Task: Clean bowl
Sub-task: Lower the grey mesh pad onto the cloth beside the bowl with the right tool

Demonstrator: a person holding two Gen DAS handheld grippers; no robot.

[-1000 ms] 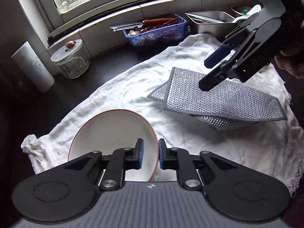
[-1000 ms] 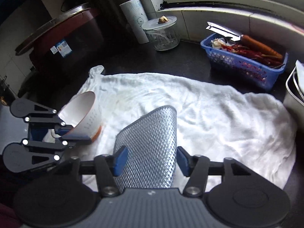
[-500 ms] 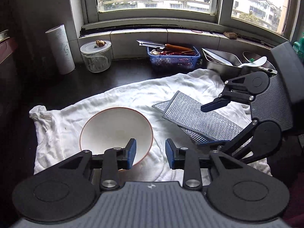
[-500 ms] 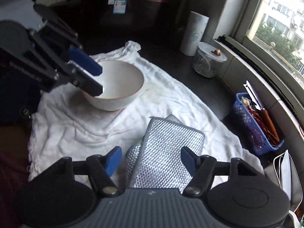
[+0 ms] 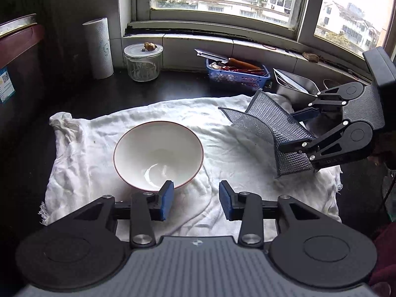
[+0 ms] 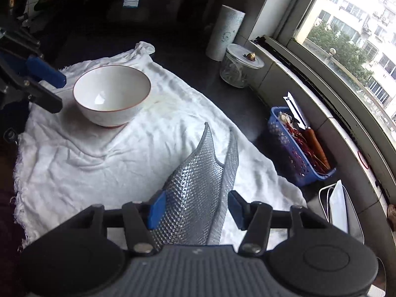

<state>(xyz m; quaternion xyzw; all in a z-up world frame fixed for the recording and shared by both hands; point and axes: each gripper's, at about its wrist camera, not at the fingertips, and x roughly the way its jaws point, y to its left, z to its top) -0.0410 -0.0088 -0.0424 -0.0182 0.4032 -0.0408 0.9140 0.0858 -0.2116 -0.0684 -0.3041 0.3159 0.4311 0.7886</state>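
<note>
— What is held, and how?

— A folded silver mesh scouring cloth (image 6: 198, 193) is seen between the fingers of the right gripper (image 6: 194, 209), whose jaws are closing; firm pressing by both pads cannot be told. The left gripper (image 5: 195, 199) is shown empty, its jaws opening.

— Where is the bowl?

— The white bowl (image 5: 158, 154) is set upright on the white towel (image 5: 222, 146), at centre-left in the left wrist view, just beyond the left fingertips. From the cloth it lies toward the upper left, across bare towel; the left gripper is judged nearer.
</note>
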